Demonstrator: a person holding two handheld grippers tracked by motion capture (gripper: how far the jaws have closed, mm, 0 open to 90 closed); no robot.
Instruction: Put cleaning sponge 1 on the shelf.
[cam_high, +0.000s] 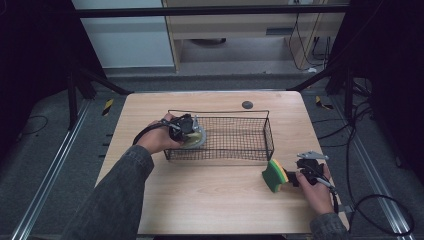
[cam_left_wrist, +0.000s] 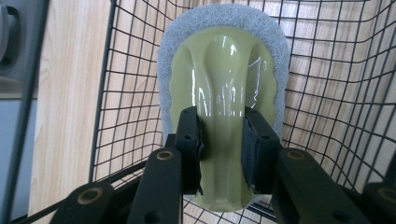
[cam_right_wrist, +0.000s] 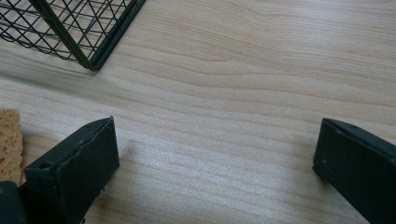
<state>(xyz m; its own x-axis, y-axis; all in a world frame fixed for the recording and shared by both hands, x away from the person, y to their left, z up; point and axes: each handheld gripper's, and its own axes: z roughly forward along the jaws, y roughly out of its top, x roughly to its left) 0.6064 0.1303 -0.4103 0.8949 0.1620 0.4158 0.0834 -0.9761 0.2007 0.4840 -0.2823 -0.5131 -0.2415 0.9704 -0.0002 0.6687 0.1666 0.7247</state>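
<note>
Work in hand: putting cleaning things into the wire basket (cam_high: 270, 137) on the wooden table (cam_high: 210, 195).
Left tongs (cam_high: 192, 134): pinching a scrubbing pad (cam_left_wrist: 223, 70) by its glossy pale-green plastic handle, one black jaw on each side of the raised ridge; the white fleece rim of the pad sticks out beyond the jaws.
Where the pad is: at the left end of the basket, seen from above, with wire mesh behind and around it in the left gripper view. Whether it rests on the basket floor I cannot tell.
Right tongs (cam_high: 292, 178): jaws spread wide over bare table, nothing between them.
Sponge (cam_high: 274, 175): green and yellow, lying on the table outside the basket, near its right front corner. Its yellow edge sits just beside the right tongs' left jaw in the right gripper view, not between the jaws.
Done so far: the pad appears to be inside the basket, though not let go.
Left to do, as I judge it: release the pad, then line the right tongs up on the sponge, pinch it and carry it into the basket.
</note>
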